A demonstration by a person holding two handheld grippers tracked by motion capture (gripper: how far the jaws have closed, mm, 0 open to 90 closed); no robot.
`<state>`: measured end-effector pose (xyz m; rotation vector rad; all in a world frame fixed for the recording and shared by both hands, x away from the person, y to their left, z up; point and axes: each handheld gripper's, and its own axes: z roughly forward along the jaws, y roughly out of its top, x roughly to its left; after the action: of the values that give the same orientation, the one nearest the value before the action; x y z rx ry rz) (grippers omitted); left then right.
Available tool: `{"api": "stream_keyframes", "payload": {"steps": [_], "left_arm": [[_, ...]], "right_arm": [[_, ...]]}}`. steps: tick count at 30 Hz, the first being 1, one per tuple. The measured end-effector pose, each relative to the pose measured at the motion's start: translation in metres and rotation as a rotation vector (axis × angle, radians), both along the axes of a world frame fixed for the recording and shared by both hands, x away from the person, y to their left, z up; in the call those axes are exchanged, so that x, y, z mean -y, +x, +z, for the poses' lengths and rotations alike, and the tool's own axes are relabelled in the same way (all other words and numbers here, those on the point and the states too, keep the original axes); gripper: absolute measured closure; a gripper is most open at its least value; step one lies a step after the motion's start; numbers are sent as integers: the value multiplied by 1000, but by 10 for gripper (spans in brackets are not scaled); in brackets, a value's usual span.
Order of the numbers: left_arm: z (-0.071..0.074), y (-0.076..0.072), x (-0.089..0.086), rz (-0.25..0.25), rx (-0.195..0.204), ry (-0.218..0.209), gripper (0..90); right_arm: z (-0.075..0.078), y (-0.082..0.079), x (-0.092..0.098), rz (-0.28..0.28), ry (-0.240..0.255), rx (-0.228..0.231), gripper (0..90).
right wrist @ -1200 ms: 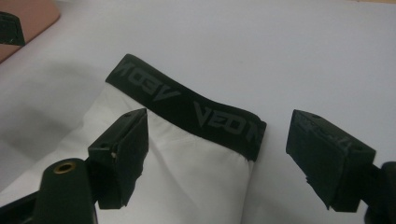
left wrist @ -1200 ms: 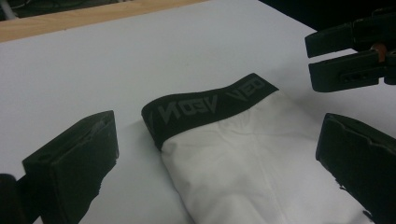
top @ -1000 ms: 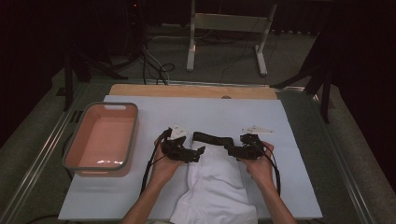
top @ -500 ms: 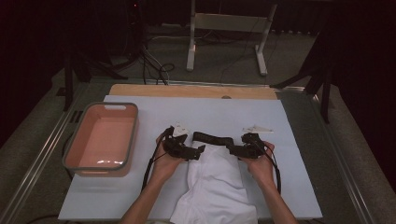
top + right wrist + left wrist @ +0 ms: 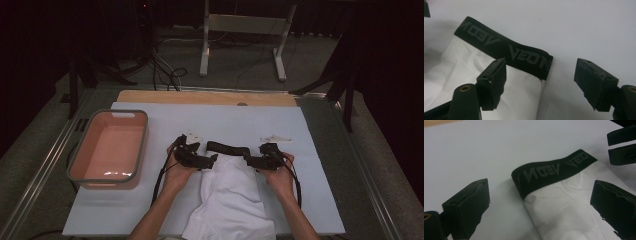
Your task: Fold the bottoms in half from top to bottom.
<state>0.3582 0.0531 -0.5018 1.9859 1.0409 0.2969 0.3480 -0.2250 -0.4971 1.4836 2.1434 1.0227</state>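
White underwear (image 5: 232,200) with a black lettered waistband (image 5: 228,148) lies flat on the white sheet (image 5: 310,125), waistband away from the person. My left gripper (image 5: 212,160) lies at the waistband's left end, open; in the left gripper view its jaws straddle the waistband's corner (image 5: 549,173) and the white cloth without pressing on them. My right gripper (image 5: 248,160) is at the right end, open. Its jaws stand on either side of the waistband's right corner (image 5: 506,51), one over the white cloth and one over bare sheet. The right gripper's jaws (image 5: 621,145) also show at the top right of the left gripper view.
A pink tub with a grey rim (image 5: 142,145) stands on the left of the sheet. A wooden strip (image 5: 205,96) runs along the table's far edge. Beyond the table are a metal stand (image 5: 242,45) and cables on the floor. Bare sheet lies right of the garment.
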Motion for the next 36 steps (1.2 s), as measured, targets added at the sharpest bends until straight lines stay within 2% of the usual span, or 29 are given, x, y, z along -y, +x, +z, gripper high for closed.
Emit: {"api": "stream_keyframes", "payload": {"steps": [1, 3, 5, 6, 10, 14, 18, 24, 31, 34, 36], "left_arm": [[0, 0, 0, 0, 0, 0, 37], [-3, 0, 2, -5, -28, 23, 52], [-4, 0, 3, -3, -33, 31, 75], [-6, 1, 5, -5, -54, 27, 75], [-10, 3, 8, -7, -96, 61, 176], [-15, 5, 9, -9, -107, 89, 319], [-20, 8, 10, -11, -134, 84, 368], [-24, 13, 11, -1, -175, 25, 431], [-23, 13, 12, -5, -194, 41, 594], [-23, 13, 12, -5, -192, 46, 649], [-22, 13, 13, -15, -193, 57, 682]], "right_arm": [[0, 0, 0, 0, 0, 0, 259], [-1, 1, 1, -3, -3, -7, 278], [-1, 1, 1, -3, -4, -10, 288], [-2, 1, 1, -1, -7, -14, 296], [-6, 3, -1, 11, -20, -39, 371], [-8, 4, -4, 8, -33, -48, 414], [-8, 4, -3, 8, -26, -48, 407], [-7, 5, -1, -2, -16, -45, 403], [-9, 12, -4, -19, -2, -53, 399], [-11, 15, -6, -21, -17, -62, 400], [-16, 21, -7, -40, -19, -87, 410]]}}
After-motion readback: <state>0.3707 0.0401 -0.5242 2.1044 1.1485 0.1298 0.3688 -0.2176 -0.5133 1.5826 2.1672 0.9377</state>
